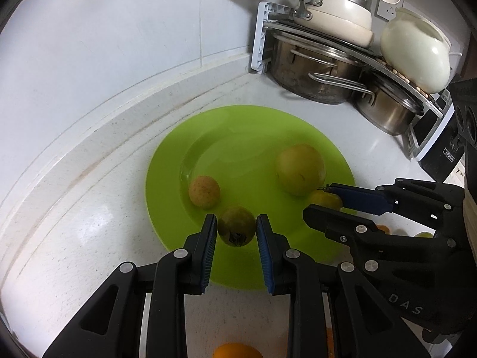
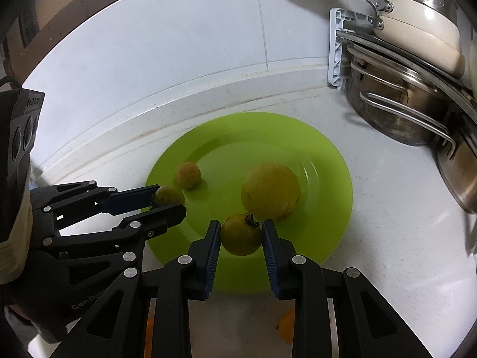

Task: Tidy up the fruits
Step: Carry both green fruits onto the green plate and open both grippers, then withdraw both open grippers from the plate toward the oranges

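A bright green plate [image 1: 238, 131] lies on the white counter. On it rest a large yellow-green fruit [image 1: 299, 168] and a small brownish fruit [image 1: 204, 191]. My left gripper [image 1: 236, 219] is shut on a small dark green fruit [image 1: 237, 231] with a dark calyx, over the plate's near part. From the right, my right gripper [image 1: 317, 198] reaches in, shut on a small yellow-green fruit [image 1: 326, 200]. In the right wrist view, the right gripper [image 2: 241, 223] clamps that stemmed fruit [image 2: 241, 237] just before the large fruit [image 2: 269, 191]. The left gripper [image 2: 170, 198] holds its fruit [image 2: 167, 194] beside the brownish fruit [image 2: 187, 175].
A white rack [image 1: 259, 38] in the far right corner holds steel pots [image 1: 313, 68], a cream pan [image 1: 337, 15] and a white jar [image 1: 414, 50]. The tiled wall and a raised ledge [image 1: 119, 113] run behind the plate. An orange fruit [image 1: 235, 352] lies under the left gripper.
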